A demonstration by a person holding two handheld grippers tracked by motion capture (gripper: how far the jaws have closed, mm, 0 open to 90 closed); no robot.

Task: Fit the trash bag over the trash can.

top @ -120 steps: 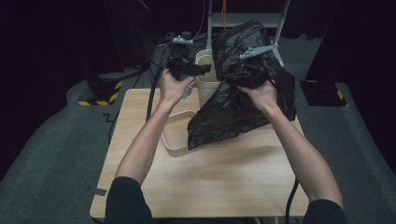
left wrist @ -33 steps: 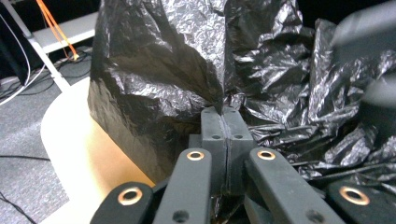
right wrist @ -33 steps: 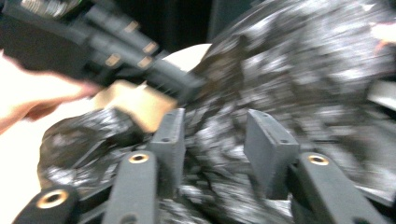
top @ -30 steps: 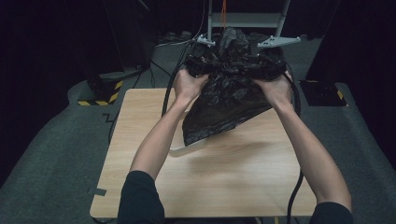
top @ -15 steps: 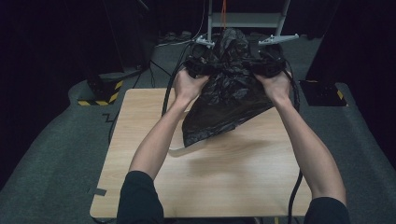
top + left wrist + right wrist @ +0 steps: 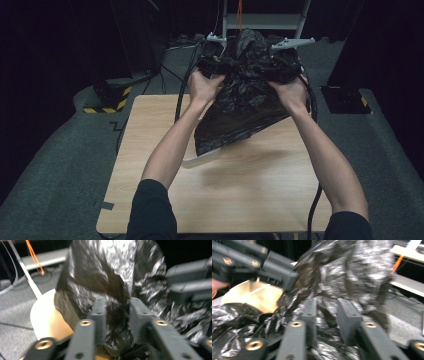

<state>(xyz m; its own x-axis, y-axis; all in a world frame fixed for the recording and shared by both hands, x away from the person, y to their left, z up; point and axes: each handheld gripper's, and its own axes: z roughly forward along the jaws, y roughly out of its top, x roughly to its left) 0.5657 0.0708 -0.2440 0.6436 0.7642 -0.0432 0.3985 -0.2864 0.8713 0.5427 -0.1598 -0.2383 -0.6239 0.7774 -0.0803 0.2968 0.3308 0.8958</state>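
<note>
A crumpled black plastic bag hangs over the far half of the wooden table, its lower end in a white bin. Both hands hold its bunched top. My left gripper has just been closing its jaws; in the left gripper view a wad of the bag is pinched between them. My right gripper has just been opening its jaws; in the right gripper view they stand apart over loose folds of the bag. The bin's pale inside shows under the film.
The near half of the table is bare wood. Cables trail off the far edge to the grey carpet. A metal shelf frame stands behind, and yellow-black striped floor blocks lie at the far left and right.
Four seconds ago the left gripper was at the bin and the right held the bag alone. Since a second ago both stay on the bag's top, which has bunched slightly.
</note>
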